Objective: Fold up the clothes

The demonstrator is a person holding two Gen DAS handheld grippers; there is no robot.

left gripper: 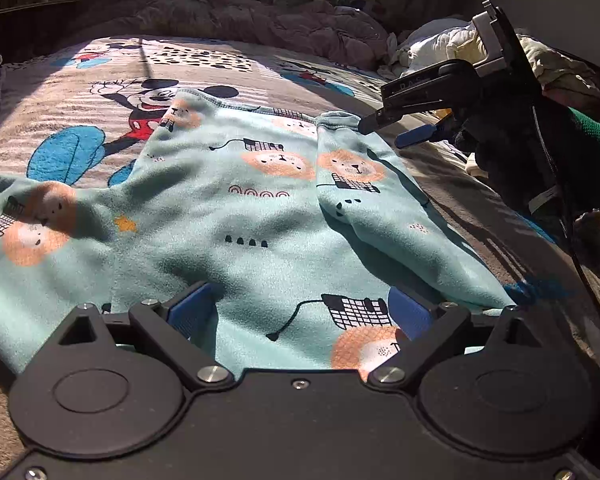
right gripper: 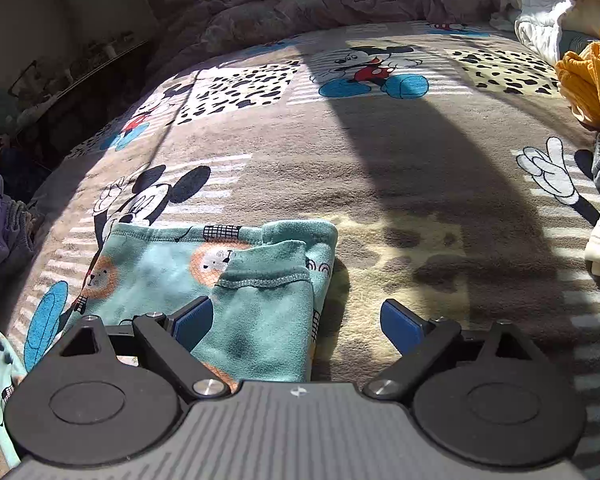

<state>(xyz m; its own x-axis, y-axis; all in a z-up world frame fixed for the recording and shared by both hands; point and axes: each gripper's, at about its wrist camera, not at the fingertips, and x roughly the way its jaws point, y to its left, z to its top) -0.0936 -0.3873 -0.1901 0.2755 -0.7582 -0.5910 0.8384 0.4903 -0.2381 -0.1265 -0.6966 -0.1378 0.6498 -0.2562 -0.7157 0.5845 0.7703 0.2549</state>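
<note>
Left sleeve (left gripper: pixel 24 220): spread out flat to the left on the bed.
Left gripper (left gripper: pixel 300 312): fingers apart, low over the garment's near edge, holding nothing.
Garment (left gripper: pixel 252 208): mint fleece top with lion prints, lying flat on the Mickey Mouse blanket (right gripper: pixel 380 152).
Right sleeve (left gripper: pixel 364 192): folded inward over the body, cuff (right gripper: pixel 264 276) pointing toward the hem.
Right gripper (right gripper: pixel 296 324): fingers apart, just above the cuff, gripping nothing.
Clothes pile (right gripper: pixel 572 28): far right, well apart from the garment.
</note>
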